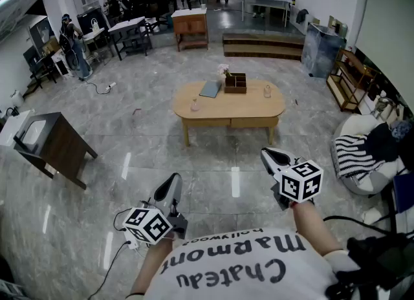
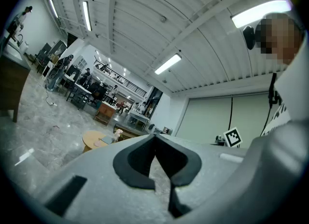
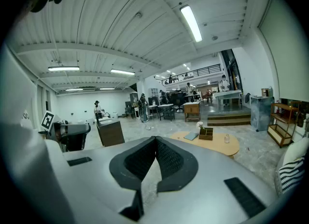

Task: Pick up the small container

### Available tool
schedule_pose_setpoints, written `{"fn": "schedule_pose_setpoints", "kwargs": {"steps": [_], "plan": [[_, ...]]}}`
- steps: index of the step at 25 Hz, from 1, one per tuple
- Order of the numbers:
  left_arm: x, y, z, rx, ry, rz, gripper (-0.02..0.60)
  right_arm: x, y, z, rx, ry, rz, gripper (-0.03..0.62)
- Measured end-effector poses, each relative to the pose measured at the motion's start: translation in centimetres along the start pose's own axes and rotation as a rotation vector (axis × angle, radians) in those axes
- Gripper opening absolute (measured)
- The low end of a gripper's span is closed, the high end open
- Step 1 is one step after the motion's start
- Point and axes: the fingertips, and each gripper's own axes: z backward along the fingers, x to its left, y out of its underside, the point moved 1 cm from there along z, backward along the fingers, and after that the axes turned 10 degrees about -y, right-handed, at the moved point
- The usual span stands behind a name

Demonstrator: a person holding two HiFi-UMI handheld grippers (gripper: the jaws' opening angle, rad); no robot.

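An oval wooden coffee table (image 1: 228, 112) stands across the floor ahead of me. Near its left end is a small clear container (image 1: 194, 105), and a second one (image 1: 267, 91) sits toward the right end. The right gripper view also shows the table (image 3: 234, 147) and that second container (image 3: 226, 138). My left gripper (image 1: 173, 184) and right gripper (image 1: 271, 156) hang well short of the table, above bare floor. Both are shut with nothing between the jaws. In their own views the left gripper (image 2: 154, 135) and right gripper (image 3: 155, 138) have pads meeting at the tip.
A brown divided box (image 1: 235, 83), a grey-blue book (image 1: 210, 89) and small flowers (image 1: 224, 70) share the tabletop. A dark side table (image 1: 55, 147) stands to the left, a striped cushion (image 1: 357, 155) and wooden shelf (image 1: 348, 80) to the right. People and desks fill the far room.
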Motion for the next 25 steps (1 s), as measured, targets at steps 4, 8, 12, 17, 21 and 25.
{"fn": "schedule_pose_setpoints", "kwargs": {"steps": [4, 8, 12, 17, 21, 25], "plan": [[1.8, -1.0, 1.3, 0.002, 0.003, -0.006, 0.011, 1.9, -0.1, -1.4, -0.003, 0.001, -0.005, 0.012], [4.4, -1.8, 3.2, 0.002, 0.001, -0.015, 0.011, 4.3, 0.6, -3.3, -0.002, -0.003, -0.018, 0.012], [6.9, -2.6, 5.3, 0.012, -0.018, -0.020, 0.011, 6.9, 1.5, -5.5, -0.005, -0.013, -0.038, 0.012], [10.1, -2.8, 7.2, 0.052, -0.042, -0.032, 0.011, 9.8, 3.6, -8.2, -0.003, -0.020, -0.089, 0.012], [12.2, -2.9, 7.5, 0.034, -0.051, -0.044, 0.011, 11.1, 5.6, -9.8, 0.009, -0.029, -0.158, 0.014], [13.7, -2.3, 6.5, 0.027, -0.073, -0.056, 0.011, 12.1, 7.3, -11.9, 0.039, -0.058, -0.245, 0.014]]}}
